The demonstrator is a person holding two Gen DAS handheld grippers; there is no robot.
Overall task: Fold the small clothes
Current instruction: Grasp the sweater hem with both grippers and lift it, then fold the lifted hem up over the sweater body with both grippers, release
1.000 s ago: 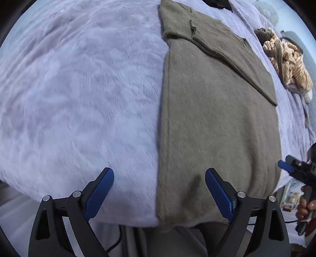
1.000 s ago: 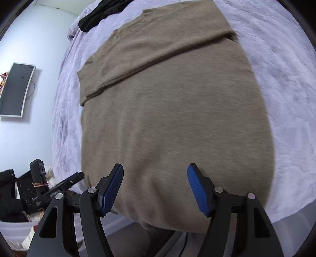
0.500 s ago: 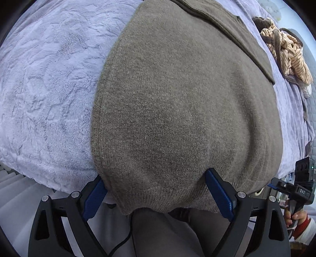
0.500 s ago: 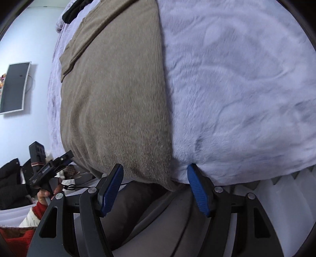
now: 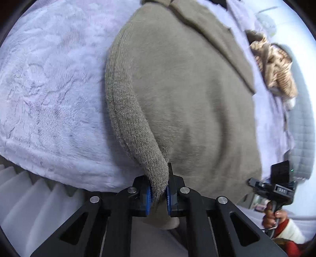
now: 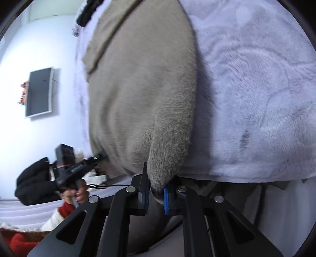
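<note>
An olive-brown knit sweater (image 5: 187,94) lies spread on a pale lilac fleece blanket (image 5: 49,89), a sleeve folded across its far part. My left gripper (image 5: 158,194) is shut on the sweater's near-left hem corner, the knit bunched between the blue pads. In the right wrist view the same sweater (image 6: 142,79) runs away from me, and my right gripper (image 6: 155,194) is shut on its near-right hem corner at the blanket's (image 6: 256,89) edge. Each gripper also shows in the other's view, held by a hand: the right gripper (image 5: 276,187) and the left gripper (image 6: 77,168).
A striped tan-and-cream garment (image 5: 274,65) is heaped at the far right of the bed, beside a grey quilted cover (image 5: 302,128). Dark clothing (image 6: 86,9) lies at the bed's far end. A wall screen (image 6: 39,92) hangs left; a black bundle (image 6: 35,181) sits below it.
Both grippers went from open to shut, each pinching a near hem corner of the sweater. The left corner now stands lifted into a ridge running up from the pads.
</note>
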